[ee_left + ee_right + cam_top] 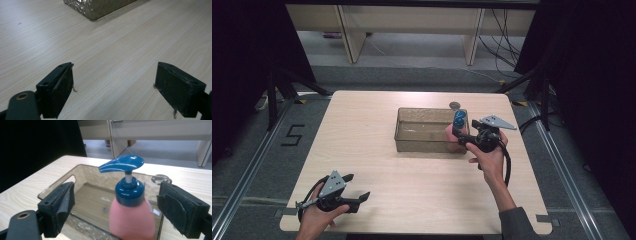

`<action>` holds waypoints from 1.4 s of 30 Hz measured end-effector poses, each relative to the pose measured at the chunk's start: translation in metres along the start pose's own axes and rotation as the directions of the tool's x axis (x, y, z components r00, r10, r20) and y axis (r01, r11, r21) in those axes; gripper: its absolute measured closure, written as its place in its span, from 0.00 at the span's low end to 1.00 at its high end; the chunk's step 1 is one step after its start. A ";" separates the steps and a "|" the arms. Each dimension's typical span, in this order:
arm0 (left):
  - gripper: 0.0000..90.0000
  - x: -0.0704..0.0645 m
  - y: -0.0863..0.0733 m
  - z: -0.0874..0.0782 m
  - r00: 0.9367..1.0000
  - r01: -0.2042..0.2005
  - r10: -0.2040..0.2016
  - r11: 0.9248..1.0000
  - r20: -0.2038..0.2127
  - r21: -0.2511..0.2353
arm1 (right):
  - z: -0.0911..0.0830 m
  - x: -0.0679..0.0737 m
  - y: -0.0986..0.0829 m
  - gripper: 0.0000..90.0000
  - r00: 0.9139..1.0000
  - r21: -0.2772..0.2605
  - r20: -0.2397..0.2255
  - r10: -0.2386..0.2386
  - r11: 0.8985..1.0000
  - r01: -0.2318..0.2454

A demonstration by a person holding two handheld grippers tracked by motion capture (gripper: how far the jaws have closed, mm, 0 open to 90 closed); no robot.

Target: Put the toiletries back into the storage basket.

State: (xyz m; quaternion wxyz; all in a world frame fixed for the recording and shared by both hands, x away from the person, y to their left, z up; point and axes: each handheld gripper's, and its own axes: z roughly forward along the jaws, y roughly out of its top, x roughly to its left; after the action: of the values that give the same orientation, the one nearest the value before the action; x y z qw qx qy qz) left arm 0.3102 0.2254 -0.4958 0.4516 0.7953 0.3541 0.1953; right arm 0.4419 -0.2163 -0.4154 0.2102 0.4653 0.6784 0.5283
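A pink bottle (pixel 131 220) with a blue pump head (pixel 123 163) stands upright at the right end of a clear brownish bin (pixel 422 142); whether it is inside the bin or just against it I cannot tell. My right gripper (pixel 458 137) is at that end of the bin, open, its jaws (pixel 115 207) wide on either side of the bottle without touching it. In the high view the pump head (pixel 459 119) rises above the bin's rim. My left gripper (pixel 358 186) rests low over the table's near left corner, open with nothing between its fingers (pixel 113 85).
A small round metallic disc (pixel 455 105) lies on the table just behind the bin, also seen past the bottle as the disc (pixel 160 179). The light wood table (pixel 362 130) has bare room left of the bin. Dark floor and desk legs lie beyond.
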 end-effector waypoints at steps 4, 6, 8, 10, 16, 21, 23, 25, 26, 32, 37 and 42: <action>0.17 0.000 0.000 0.000 1.000 -0.002 0.002 1.000 0.000 -0.001 | -0.007 0.003 -0.002 0.17 1.000 -0.004 -0.007 -0.001 1.000 0.001; 0.17 0.000 0.000 0.000 1.000 -0.003 0.003 1.000 0.000 -0.001 | -0.009 0.001 -0.002 0.17 0.999 -0.004 -0.002 -0.051 0.999 0.051; 0.17 0.000 0.000 0.000 1.000 -0.003 0.003 1.000 0.000 -0.001 | -0.011 0.003 -0.003 0.17 0.998 -0.022 -0.006 -0.055 0.998 0.055; 0.17 0.000 0.000 0.000 1.000 -0.003 0.003 1.000 0.000 0.000 | -0.015 0.005 -0.003 0.17 0.999 -0.005 -0.010 -0.049 0.999 0.049; 0.17 0.000 0.000 0.000 1.000 -0.007 0.007 1.000 0.003 0.002 | -0.022 0.011 -0.007 0.17 0.998 -0.017 -0.043 -0.054 0.998 0.053; 0.17 0.000 0.000 0.001 1.000 -0.005 0.005 1.000 -0.001 -0.002 | -0.029 0.019 -0.012 0.17 0.998 0.015 -0.051 -0.036 0.999 0.037; 0.17 -0.001 0.000 0.001 1.000 -0.001 0.001 1.000 0.001 -0.006 | -0.030 0.020 -0.015 0.17 0.997 0.010 -0.060 -0.042 0.999 0.043; 0.17 0.000 0.000 0.001 1.000 -0.006 0.006 1.000 0.003 0.005 | -0.031 0.020 -0.019 0.17 0.996 0.006 -0.071 -0.052 0.999 0.052; 0.17 0.000 0.000 0.000 1.000 -0.007 0.007 1.000 0.005 0.011 | -0.032 0.021 -0.020 0.17 0.996 0.011 -0.070 -0.051 0.999 0.052; 0.17 0.000 0.000 0.000 1.000 -0.006 0.006 1.000 0.004 0.011 | -0.037 0.022 -0.023 0.18 0.996 0.015 -0.069 -0.050 0.999 0.051; 0.17 0.000 0.000 0.000 1.000 -0.004 0.004 1.000 0.006 0.011 | -0.039 0.024 -0.027 0.18 0.996 0.017 -0.086 -0.036 0.999 0.038; 0.17 0.000 0.000 0.000 1.000 -0.004 0.004 1.000 0.006 0.011 | -0.040 0.022 -0.031 0.18 0.993 0.009 -0.099 -0.065 0.998 0.066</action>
State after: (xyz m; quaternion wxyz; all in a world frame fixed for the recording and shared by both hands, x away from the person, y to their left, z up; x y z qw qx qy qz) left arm 0.3100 0.2249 -0.4963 0.4480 0.7990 0.3522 0.1918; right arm 0.3878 -0.2190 -0.4246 0.1909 0.4174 0.7062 0.5391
